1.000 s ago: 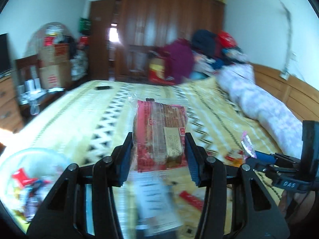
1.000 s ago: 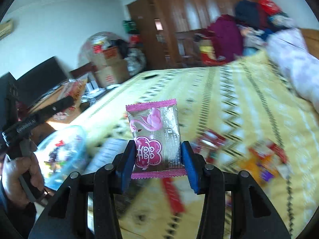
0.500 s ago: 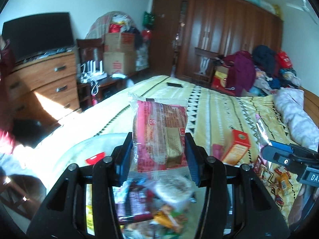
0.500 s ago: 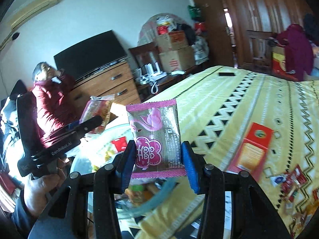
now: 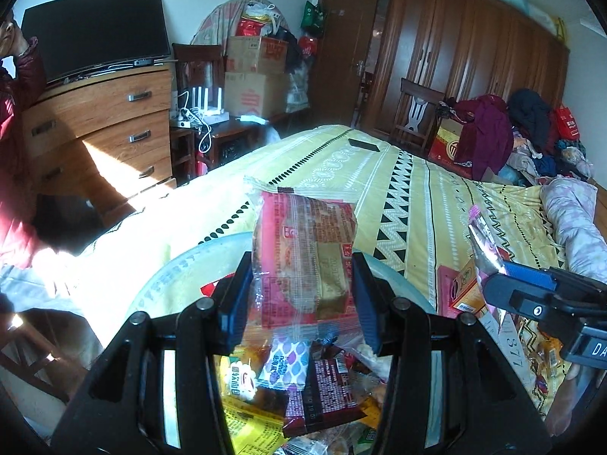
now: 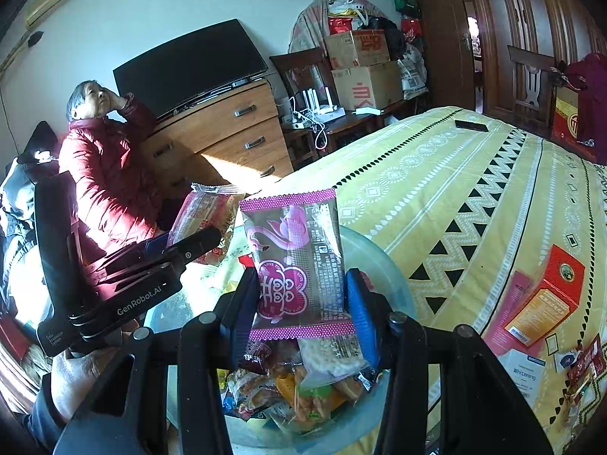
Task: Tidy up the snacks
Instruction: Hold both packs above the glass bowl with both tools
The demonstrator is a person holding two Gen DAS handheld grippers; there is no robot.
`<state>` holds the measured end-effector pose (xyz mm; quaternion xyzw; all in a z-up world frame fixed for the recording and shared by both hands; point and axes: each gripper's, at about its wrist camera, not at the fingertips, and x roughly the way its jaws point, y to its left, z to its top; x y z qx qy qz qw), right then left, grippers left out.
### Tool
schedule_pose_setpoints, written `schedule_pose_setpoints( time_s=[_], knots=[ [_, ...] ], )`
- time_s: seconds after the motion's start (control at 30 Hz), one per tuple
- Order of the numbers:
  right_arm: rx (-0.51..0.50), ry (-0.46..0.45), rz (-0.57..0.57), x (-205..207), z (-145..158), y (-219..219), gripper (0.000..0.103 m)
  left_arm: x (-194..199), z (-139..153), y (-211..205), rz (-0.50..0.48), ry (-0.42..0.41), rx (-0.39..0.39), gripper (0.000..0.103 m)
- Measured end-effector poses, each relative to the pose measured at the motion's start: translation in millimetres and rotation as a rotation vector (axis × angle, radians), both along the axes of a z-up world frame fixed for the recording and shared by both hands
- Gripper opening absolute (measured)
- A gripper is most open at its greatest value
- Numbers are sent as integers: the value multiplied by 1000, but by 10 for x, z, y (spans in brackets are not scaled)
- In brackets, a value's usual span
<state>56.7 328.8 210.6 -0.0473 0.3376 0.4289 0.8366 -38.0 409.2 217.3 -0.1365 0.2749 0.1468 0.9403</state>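
Observation:
My left gripper (image 5: 301,295) is shut on a red and clear cake packet (image 5: 303,258), held upright over a pale blue bowl (image 5: 178,273) filled with several wrapped snacks (image 5: 303,390). My right gripper (image 6: 303,299) is shut on a pink and brown flamingo packet (image 6: 297,261), also upright above the same bowl (image 6: 383,265). Each gripper shows in the other's view: the right gripper (image 5: 489,276) at the right with its pink packet, the left gripper (image 6: 197,235) at the left with its cake packet (image 6: 205,216).
The bowl sits at the corner of a bed with a yellow patterned cover (image 6: 474,189). An orange-red box (image 6: 546,295) and small loose packets (image 6: 580,360) lie on the cover to the right. A seated person in a red jacket (image 6: 102,185) and a wooden dresser (image 6: 227,132) stand left.
Both grippers swung left from the middle of the bed to above the snack bowl, each keeping its packet. The dresser, television and seated person came into view.

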Motion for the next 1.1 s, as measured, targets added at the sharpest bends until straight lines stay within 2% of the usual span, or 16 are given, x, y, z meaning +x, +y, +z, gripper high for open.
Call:
schedule_pose_setpoints(
  time_s=[1.1],
  knots=[
    [-18, 27, 17, 90, -171, 161, 50, 46, -94, 202, 7, 54, -4, 49]
  ],
)
